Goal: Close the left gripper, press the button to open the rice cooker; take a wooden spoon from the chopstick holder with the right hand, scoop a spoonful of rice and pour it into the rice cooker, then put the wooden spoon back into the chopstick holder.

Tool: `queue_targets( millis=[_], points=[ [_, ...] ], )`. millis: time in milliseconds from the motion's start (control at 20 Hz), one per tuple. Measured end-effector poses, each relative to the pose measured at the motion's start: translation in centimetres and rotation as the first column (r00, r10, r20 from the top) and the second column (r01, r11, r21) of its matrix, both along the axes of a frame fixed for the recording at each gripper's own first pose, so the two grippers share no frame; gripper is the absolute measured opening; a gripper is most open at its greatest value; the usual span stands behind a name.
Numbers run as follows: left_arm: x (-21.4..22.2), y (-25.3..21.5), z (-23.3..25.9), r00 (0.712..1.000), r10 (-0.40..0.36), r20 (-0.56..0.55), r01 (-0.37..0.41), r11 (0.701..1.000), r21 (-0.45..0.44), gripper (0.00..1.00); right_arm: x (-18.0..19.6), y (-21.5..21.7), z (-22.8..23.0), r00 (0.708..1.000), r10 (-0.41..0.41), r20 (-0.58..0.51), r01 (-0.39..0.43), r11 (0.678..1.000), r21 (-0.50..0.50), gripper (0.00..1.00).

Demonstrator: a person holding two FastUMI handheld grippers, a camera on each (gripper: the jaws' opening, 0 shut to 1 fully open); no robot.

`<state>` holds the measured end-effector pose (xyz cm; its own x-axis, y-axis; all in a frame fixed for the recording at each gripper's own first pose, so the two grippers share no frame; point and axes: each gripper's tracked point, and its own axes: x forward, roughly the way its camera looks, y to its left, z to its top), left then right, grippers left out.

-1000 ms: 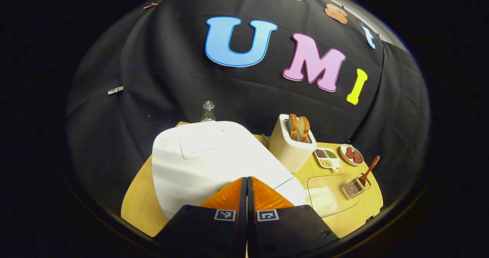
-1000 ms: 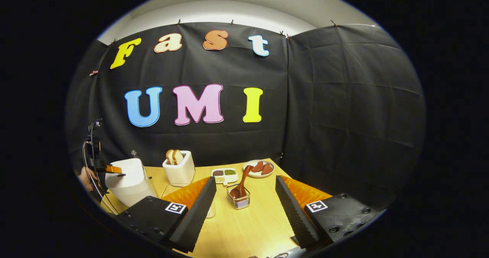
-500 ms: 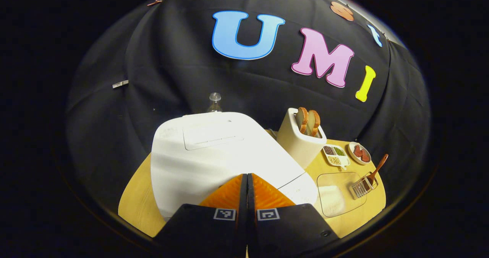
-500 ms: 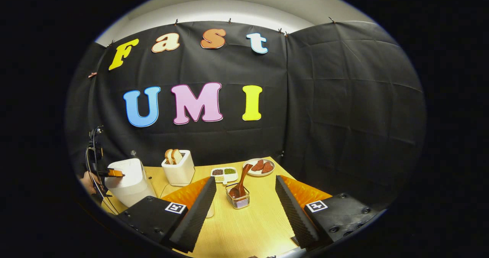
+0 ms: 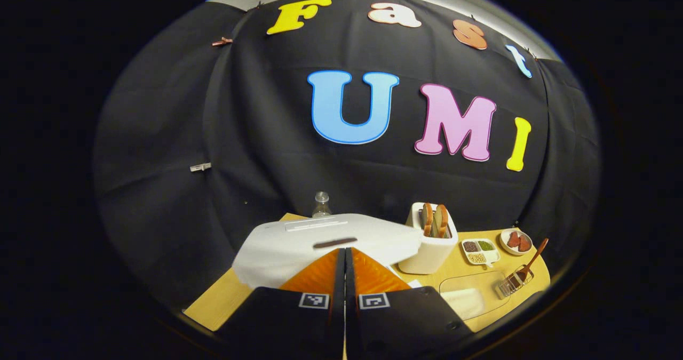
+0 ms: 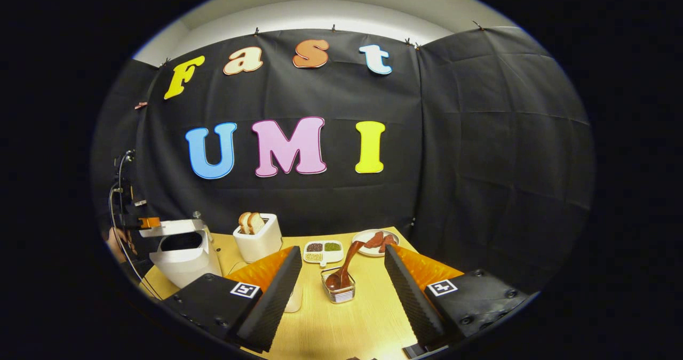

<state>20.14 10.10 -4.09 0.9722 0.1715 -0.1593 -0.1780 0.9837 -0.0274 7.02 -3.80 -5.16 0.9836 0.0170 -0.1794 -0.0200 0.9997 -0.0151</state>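
Observation:
The white rice cooker [image 6: 184, 258] stands at the table's left with its lid [image 6: 172, 226] raised and the dark pot inside showing. My left gripper [image 5: 344, 250] is shut with nothing held, its tips right at the lifted lid [image 5: 331, 237]; it shows as the left gripper [image 6: 147, 222] by the lid's edge. The wooden spoon [image 6: 347, 264] leans in the wire chopstick holder [image 6: 339, 292]. My right gripper [image 6: 342, 250] is open, held back from the holder, which sits between its fingers. A glass tray of rice [image 5: 469, 296] lies beside the holder [image 5: 512, 282].
A white toaster [image 6: 259, 237] with two bread slices stands behind the cooker. A sectioned dish of grains [image 6: 323, 250] and a plate of red slices [image 6: 373, 241] lie at the back right. A clear bottle [image 5: 321, 205] stands behind the cooker. A hand holds the left gripper at the table's left edge.
The rice cooker's lid has sprung up from flat to raised. My left gripper has risen and tilted up with it, still shut. The right gripper has shifted only slightly.

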Motion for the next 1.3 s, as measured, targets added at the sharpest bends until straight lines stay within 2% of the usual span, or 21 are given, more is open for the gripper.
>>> queue_targets(
  millis=[250, 450, 550, 650, 900, 1300],
  points=[
    [-6.3, -2.8, 2.2, 0.997, 0.044, 0.068, -0.041, 0.998, -0.041, 0.08, 4.4, 0.5, -1.3, 0.995, 0.094, -0.015, -0.094, 0.995, 0.035, 0.98],
    [-11.0, -4.5, 1.7, 0.992, 0.112, 0.059, -0.106, 0.99, -0.093, 0.09, 7.4, 0.6, -3.5, 0.987, 0.151, -0.05, -0.148, 0.987, 0.06, 0.98],
    [-13.0, -5.1, 1.1, 0.988, 0.149, 0.045, -0.144, 0.984, -0.104, 0.17, 8.6, 0.4, -4.6, 0.983, 0.173, -0.066, -0.169, 0.983, 0.065, 0.98],
    [-14.6, -6.1, 0.5, 0.984, 0.175, 0.038, -0.17, 0.979, -0.11, 0.3, 9.9, -0.1, -5.9, 0.979, 0.188, -0.084, -0.183, 0.981, 0.066, 0.98],
    [-16.7, -9.5, -1.3, 0.978, 0.207, 0.015, -0.203, 0.969, -0.138, 0.93, 12.9, -1.7, -10.0, 0.965, 0.208, -0.159, -0.194, 0.976, 0.096, 0.98],
    [-19.0, -14.5, -5.0, 0.966, 0.249, -0.068, -0.255, 0.963, -0.089, 0.95, 17.3, -2.3, -17.6, 0.927, 0.247, -0.284, -0.206, 0.965, 0.164, 0.99]
  ],
)
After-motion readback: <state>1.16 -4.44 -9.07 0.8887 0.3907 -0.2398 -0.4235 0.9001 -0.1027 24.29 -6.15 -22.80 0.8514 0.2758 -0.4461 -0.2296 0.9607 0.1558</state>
